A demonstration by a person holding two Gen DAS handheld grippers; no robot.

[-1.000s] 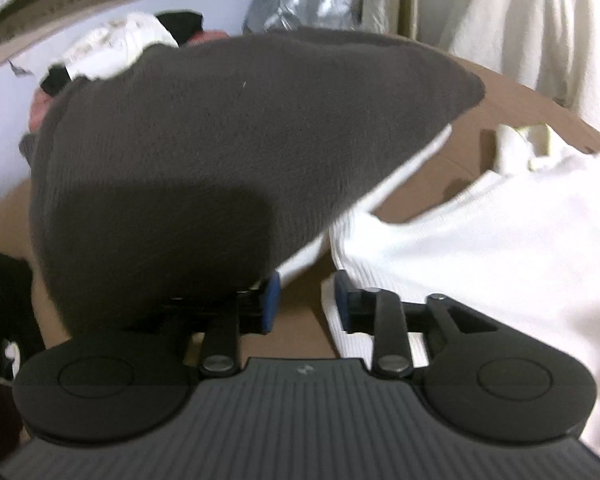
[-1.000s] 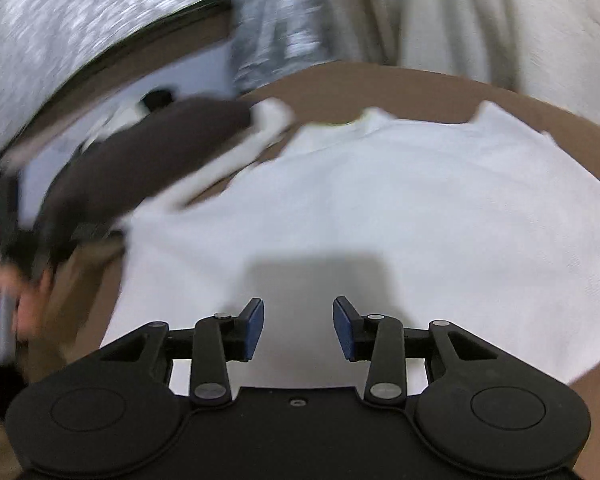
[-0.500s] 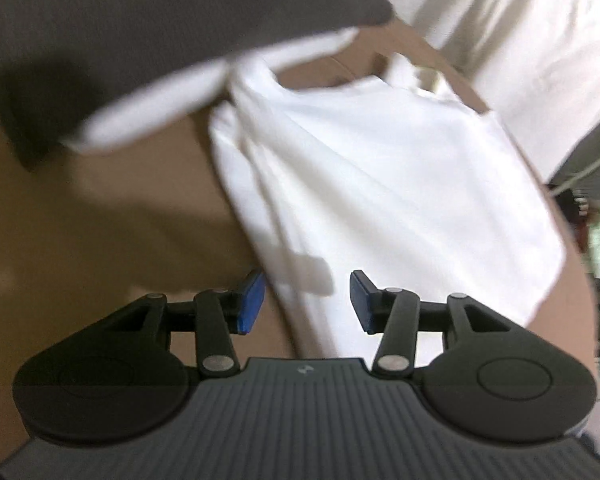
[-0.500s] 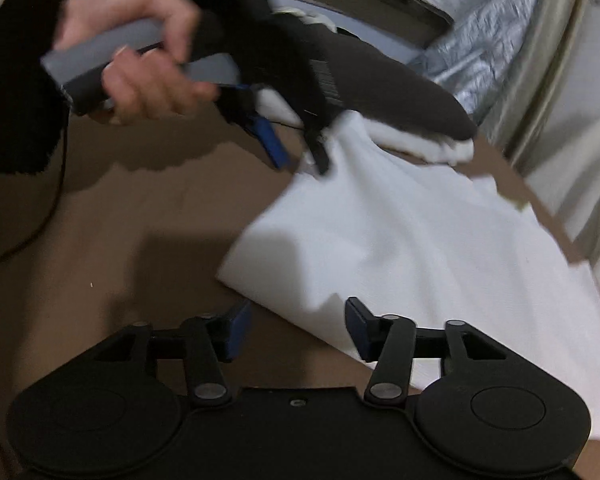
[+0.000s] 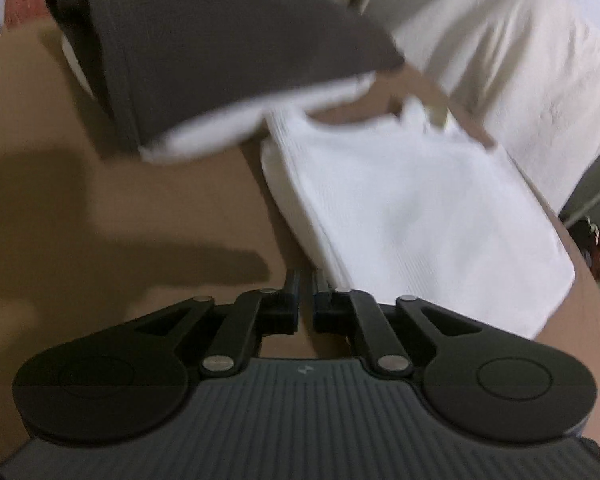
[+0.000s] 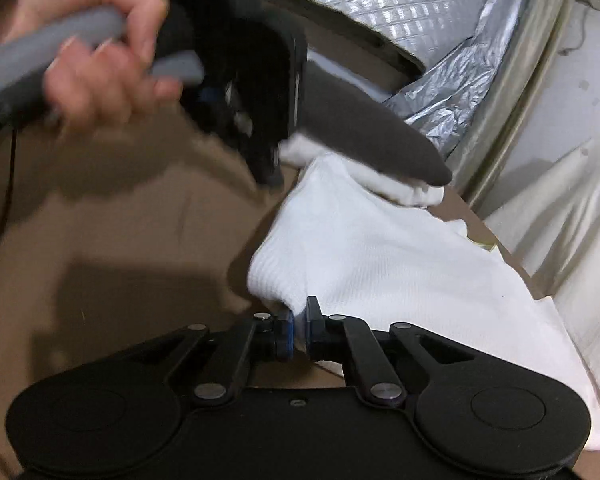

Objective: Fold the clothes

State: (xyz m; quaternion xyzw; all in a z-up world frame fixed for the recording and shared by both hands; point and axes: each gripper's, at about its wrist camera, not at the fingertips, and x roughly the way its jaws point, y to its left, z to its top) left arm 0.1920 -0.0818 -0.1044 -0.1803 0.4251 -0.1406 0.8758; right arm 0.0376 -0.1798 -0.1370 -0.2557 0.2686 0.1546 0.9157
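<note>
Brown table (image 5: 120, 208): right gripper (image 6: 298, 330) just pinched shut on shirt (image 6: 380, 264) corner, left gripper (image 5: 306, 304) just closed beside the hem (apparently empty), so lifting may skew the fold.

Two close wrist views — shared white garment (image 5: 412, 216) ahead

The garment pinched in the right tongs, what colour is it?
White, a ribbed-looking knit garment; it shows best in the right wrist view.
</note>
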